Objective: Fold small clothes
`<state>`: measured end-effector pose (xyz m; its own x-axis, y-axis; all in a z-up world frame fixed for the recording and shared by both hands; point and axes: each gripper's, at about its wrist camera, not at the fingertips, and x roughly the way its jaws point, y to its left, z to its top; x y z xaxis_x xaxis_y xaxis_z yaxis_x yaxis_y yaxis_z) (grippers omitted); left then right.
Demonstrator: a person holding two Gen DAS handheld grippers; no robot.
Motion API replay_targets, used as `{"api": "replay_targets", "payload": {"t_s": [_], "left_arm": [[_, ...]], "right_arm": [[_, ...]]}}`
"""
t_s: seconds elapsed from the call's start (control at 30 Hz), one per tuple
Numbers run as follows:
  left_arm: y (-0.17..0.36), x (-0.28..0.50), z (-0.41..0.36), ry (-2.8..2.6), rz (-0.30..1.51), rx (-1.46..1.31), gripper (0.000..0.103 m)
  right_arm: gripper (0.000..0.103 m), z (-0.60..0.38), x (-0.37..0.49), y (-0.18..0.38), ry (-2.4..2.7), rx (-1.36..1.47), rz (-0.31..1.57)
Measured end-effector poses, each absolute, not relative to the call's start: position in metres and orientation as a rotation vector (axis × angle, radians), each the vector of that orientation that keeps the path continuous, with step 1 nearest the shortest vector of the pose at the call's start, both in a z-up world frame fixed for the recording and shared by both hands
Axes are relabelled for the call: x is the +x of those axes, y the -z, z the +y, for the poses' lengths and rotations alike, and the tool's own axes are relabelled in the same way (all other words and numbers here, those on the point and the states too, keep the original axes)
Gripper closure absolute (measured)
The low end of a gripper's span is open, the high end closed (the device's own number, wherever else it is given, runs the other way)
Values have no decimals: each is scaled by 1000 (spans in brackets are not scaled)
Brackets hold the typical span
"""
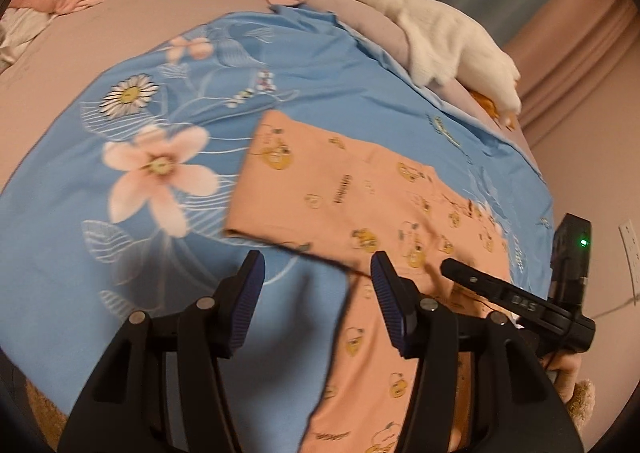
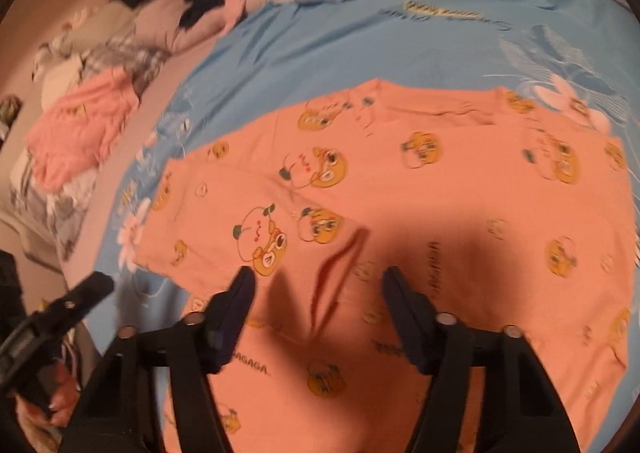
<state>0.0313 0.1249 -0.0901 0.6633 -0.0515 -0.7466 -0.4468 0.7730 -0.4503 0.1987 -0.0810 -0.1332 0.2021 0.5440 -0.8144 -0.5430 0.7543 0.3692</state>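
A: Left gripper (image 1: pixel 316 273) spread, nothing pinched, over the peach garment's (image 1: pixel 360 189) edge on the blue floral sheet (image 1: pixel 80 173).

B: Right gripper (image 2: pixel 318 287) also spread, above a raised crease. Only this view shows the pink clothes pile (image 2: pixel 76 129).

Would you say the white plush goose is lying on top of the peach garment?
No, the plush goose lies on the far edge of the bed, well apart from the peach garment spread on the blue sheet.
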Motion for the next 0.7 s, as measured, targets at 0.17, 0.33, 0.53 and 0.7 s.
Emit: {"api": "replay_targets", "payload": {"t_s": [0.17, 0.33, 0.53, 0.7], "left_arm": [[88, 17, 132, -270, 818, -677, 48], [88, 13, 134, -279, 820, -677, 48], [91, 14, 135, -282, 833, -673, 48], [94, 15, 138, -280, 838, -679, 48]], "right_arm": [[61, -61, 199, 142, -743, -97, 1131], [97, -61, 199, 134, -738, -127, 1098], [98, -60, 191, 97, -782, -162, 980], [98, -60, 190, 55, -839, -112, 888]]}}
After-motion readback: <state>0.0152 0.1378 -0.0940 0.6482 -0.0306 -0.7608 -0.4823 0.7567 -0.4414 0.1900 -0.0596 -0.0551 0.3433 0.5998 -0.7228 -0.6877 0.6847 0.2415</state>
